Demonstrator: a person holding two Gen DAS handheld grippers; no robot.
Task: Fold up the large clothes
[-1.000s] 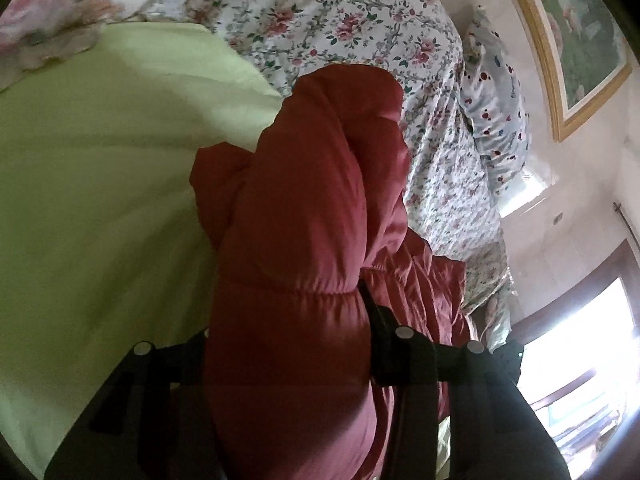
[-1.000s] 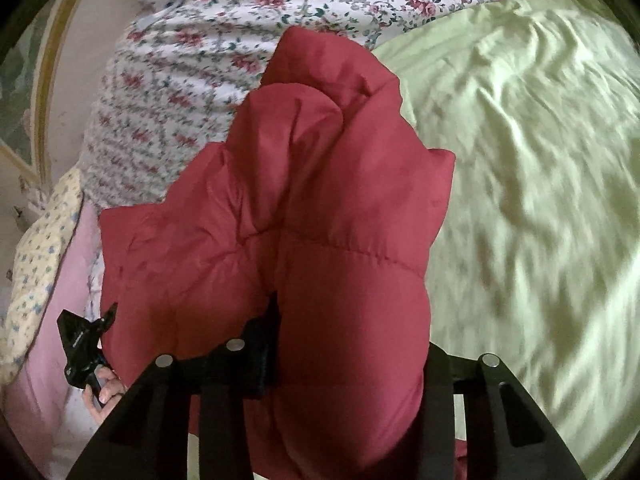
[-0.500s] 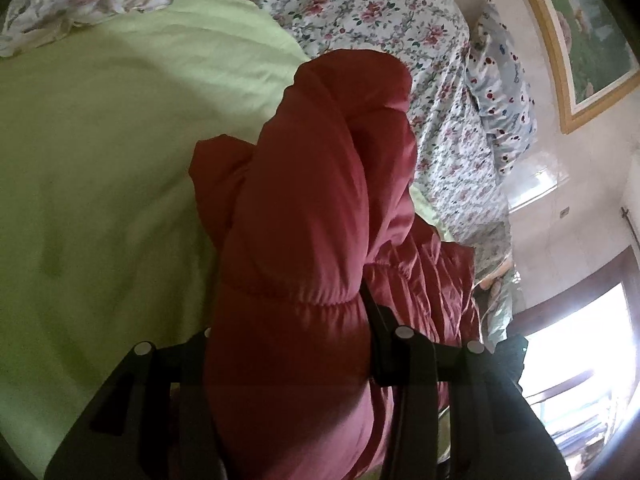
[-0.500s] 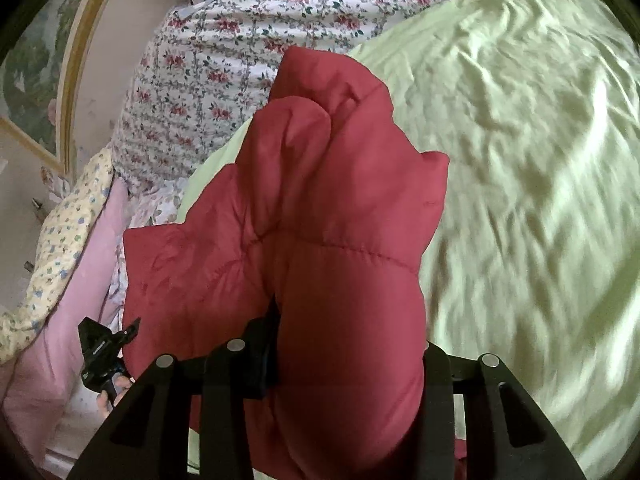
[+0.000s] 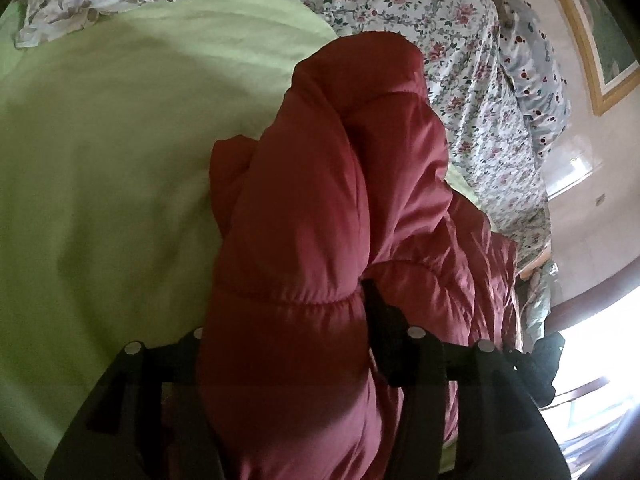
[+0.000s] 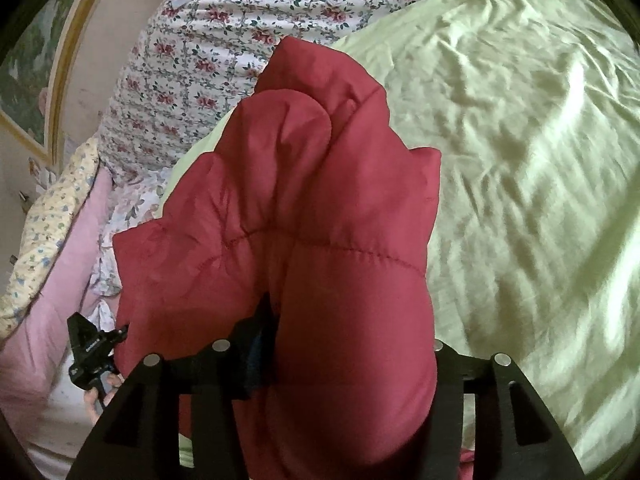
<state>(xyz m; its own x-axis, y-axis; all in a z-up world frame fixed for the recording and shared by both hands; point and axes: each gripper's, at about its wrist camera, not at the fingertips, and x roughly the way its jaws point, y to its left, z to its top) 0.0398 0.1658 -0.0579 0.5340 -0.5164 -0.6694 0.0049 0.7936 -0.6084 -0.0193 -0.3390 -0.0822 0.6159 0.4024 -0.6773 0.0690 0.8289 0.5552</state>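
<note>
1. The red puffer jacket (image 5: 304, 208) hangs bunched between the fingers of the left gripper (image 5: 288, 320), over the light green bedsheet (image 5: 100, 140). Its jaws are opening, with the quilted fabric still filling the gap between them; the dark right-hand finger (image 5: 380, 320) still lies against the padding.
2. In the right wrist view, the same jacket (image 6: 320, 208) sits between the fingers of the right gripper (image 6: 352, 340). Those jaws are opening too, wider than a second ago, and the padded fold still bulges between them and against the left-hand finger (image 6: 260, 332).
3. Since a second ago, both grippers have carried the jacket forward and a little lower over the bed. In the left view the green sheet now fills more of the upper left, and the floral quilt (image 5: 460, 60) has slid toward the top right.
4. In the right view the quilt (image 6: 200, 60) has also retreated upward, so more sheet (image 6: 520, 160) lies under the jacket than before.
5. The jacket's shape has barely changed: the same rounded top fold and stitched seam across both views.
6. The polka-dot pillow (image 5: 536, 80) and framed picture (image 5: 592, 40) remain at the right of the left view.
7. At the lower left of the right view, the other gripper (image 6: 92, 348) shows with fingertips (image 6: 100, 400) of the hand beneath it, beside a pink pillow (image 6: 60, 280).
</note>
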